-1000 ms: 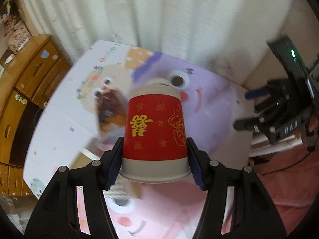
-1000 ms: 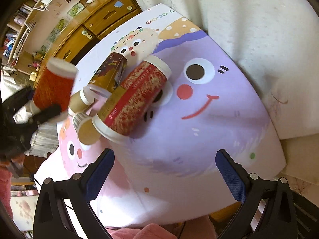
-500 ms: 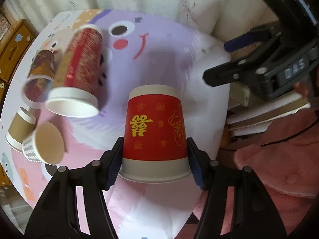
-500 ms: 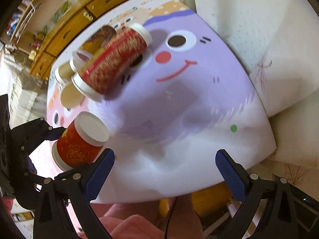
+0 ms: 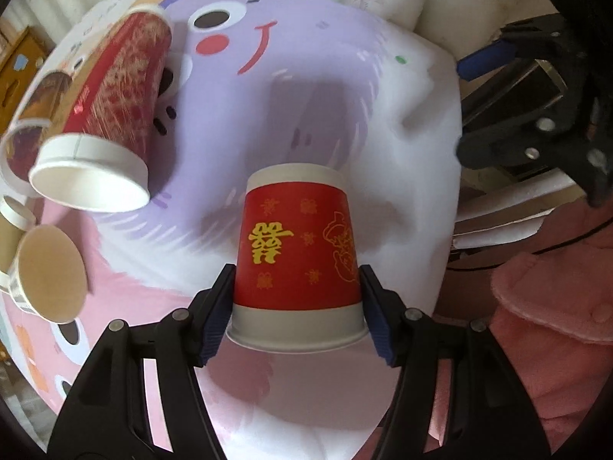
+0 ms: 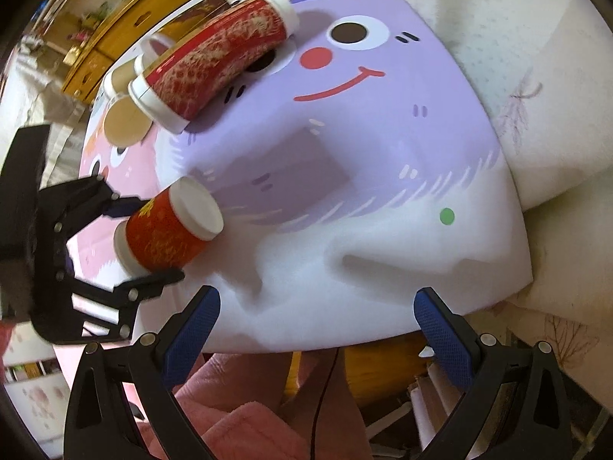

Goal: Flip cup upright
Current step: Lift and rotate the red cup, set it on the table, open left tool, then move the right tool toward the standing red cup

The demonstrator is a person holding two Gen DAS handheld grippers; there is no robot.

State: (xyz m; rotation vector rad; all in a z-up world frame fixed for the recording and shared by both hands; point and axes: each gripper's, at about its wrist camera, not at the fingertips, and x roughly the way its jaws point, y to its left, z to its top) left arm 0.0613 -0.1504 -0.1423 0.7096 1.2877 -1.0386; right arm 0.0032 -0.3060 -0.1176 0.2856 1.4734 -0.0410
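Note:
My left gripper (image 5: 297,316) is shut on a red paper cup (image 5: 297,253) with gold characters, gripped near its rim, base pointing away from the camera. The cup hangs above the cartoon mat (image 5: 306,76). In the right wrist view the same red cup (image 6: 168,226) lies tilted in the left gripper (image 6: 145,245) at the left, white base toward the table's middle. My right gripper (image 6: 316,329) is open and empty at the table's near edge.
A tall red noodle cup (image 5: 111,103) lies on its side at the left, also in the right wrist view (image 6: 214,61). Several smaller paper cups (image 5: 49,268) lie beside it. A white curtain (image 6: 498,38) hangs behind the table. Pink cloth (image 5: 536,326) lies at the right.
My left gripper has carried the red cup lower and closer over the mat. The right gripper has drawn nearer to the table edge and stays open.

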